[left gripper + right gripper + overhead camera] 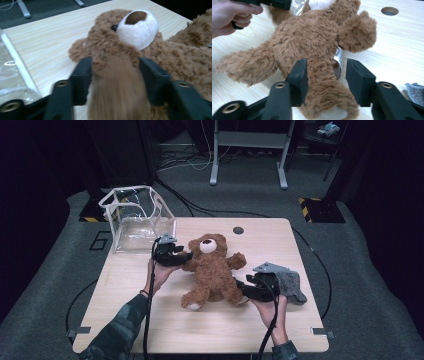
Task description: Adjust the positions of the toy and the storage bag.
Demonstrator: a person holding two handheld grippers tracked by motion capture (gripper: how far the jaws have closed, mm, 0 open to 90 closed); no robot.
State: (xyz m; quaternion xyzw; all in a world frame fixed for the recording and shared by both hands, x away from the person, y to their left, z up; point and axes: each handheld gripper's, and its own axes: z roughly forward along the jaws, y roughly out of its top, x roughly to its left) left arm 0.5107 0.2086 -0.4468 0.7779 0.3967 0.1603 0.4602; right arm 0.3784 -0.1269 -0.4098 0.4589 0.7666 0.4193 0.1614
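Note:
A brown teddy bear (212,270) lies on its back in the middle of the light wooden table (270,245), head toward the far edge. My left gripper (186,256) reaches in from the left. One of the bear's arms lies loosely between its spread jaws (115,62), below the white muzzle (140,32). My right gripper (240,290) comes from the near right, and its jaws (325,62) straddle one leg of the bear (312,32). A gap shows beside the right jaw, where a small tag hangs.
A clear plastic box-shaped bag (135,217) with white edging stands at the table's far left corner, just behind my left gripper. A grey cloth (292,287) lies beside my right gripper. A round cable hole (238,230) sits near the far edge.

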